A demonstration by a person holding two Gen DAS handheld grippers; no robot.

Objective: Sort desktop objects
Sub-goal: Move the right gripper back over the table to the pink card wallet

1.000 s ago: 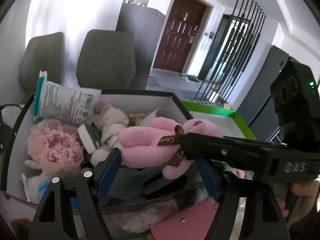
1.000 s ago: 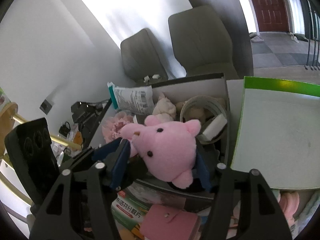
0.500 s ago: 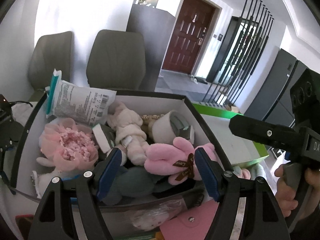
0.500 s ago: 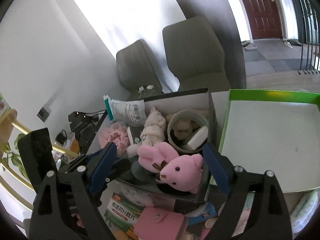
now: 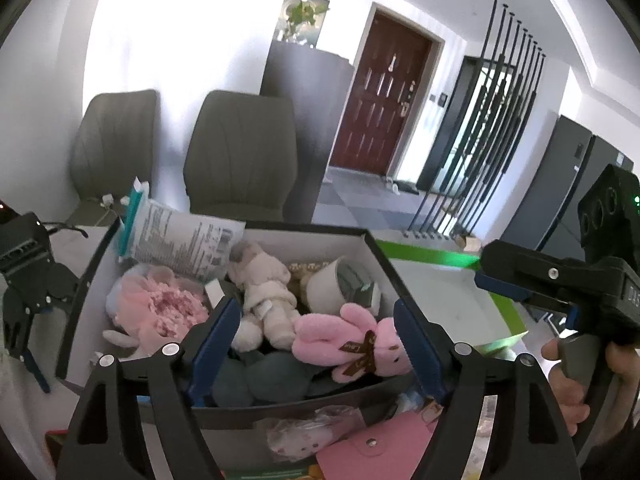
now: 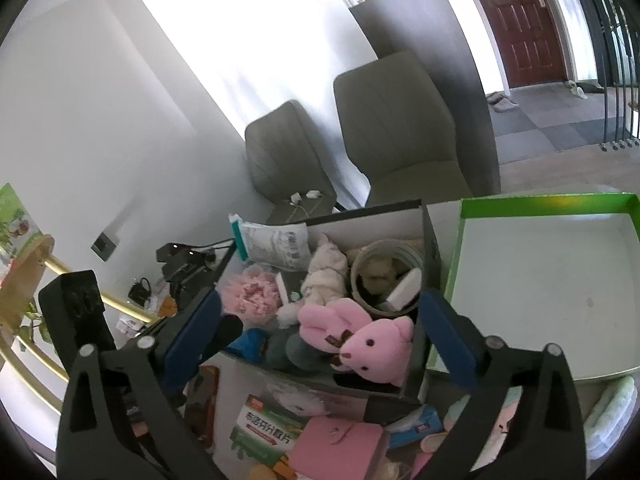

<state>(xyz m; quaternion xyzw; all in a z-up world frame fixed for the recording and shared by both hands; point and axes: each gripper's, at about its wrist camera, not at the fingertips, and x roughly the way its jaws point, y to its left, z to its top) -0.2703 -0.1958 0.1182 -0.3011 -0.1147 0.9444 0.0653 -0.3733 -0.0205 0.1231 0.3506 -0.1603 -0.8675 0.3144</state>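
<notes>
With both the left gripper (image 5: 316, 344) and the right gripper (image 6: 320, 332) standing wide open and holding nothing, we find the pink plush bear (image 6: 374, 350) lying at the near right corner of the black cardboard box (image 6: 430, 240), its head against the right wall beside the pink plush rabbit (image 6: 330, 322). We judge the risk is that the soft, rounded bear, perched atop a loose heap of plush toys, rolls over the low rim if a finger nudges the pile. We note fuzzy pile fabric throughout, a rigid white cup (image 5: 326, 290), and a crinkly printed pouch (image 5: 184, 236) at the far left corner.
</notes>
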